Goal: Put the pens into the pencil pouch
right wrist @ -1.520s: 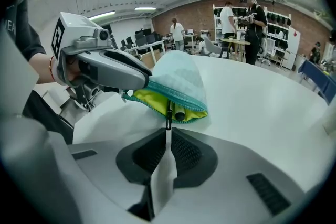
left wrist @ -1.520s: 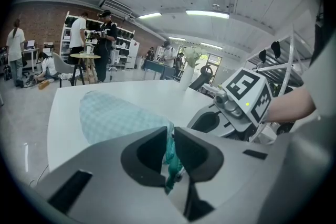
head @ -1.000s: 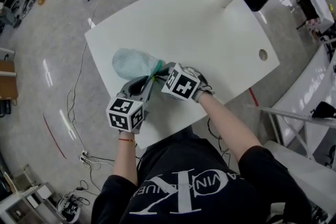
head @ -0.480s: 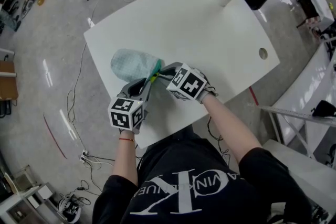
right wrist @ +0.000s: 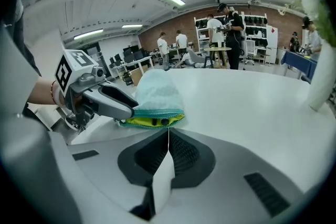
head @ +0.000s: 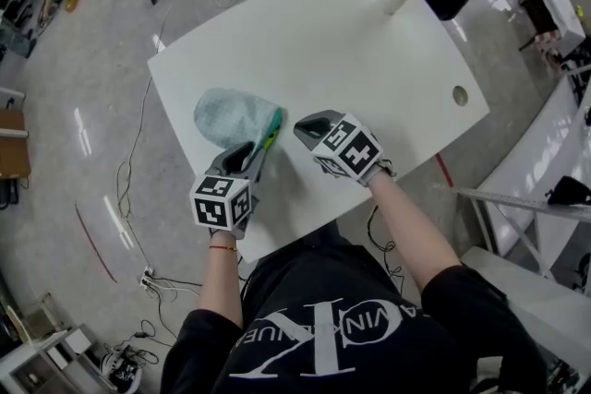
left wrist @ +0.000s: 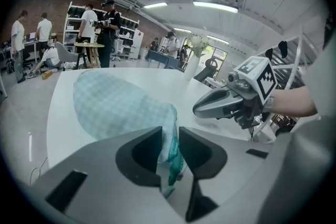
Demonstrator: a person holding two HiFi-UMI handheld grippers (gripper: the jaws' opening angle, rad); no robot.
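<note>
Found pouch (head: 231,115) lying on table (head: 369,41), toward the near left edge, mouth turned to the person.

Noted left gripper (head: 254,150) at that mouth. Jaws apart, having just been opening, with the pouch's zip (left wrist: 176,165) edge standing between them. Judged no longer pinched, though cannot rule out cloth brushing one pad. Judged stationed there to lift the lip and keep the mouth gaping for loading.

Noted right gripper (head: 309,123) just beside the mouth and clear of it. Jaws together, having just closed, with nothing between them. Judged free for another pick-up or for closing up.

Saw no pens loose on the visible table. Saw two small dark round shapes (right wrist: 153,122) inside the mouth in the right gripper view. Judged likely pen ends, but too small to confirm. Suggests loading done or close to it.

Condition of pouch: soft cloth in pale mint with a faint check. Body rounded and full rather than flat. Teal zip along the mouth, undone. Bright yellow lining (right wrist: 131,123) showing through a narrow gape. Likely to sag shut once the lip is let go.
</note>
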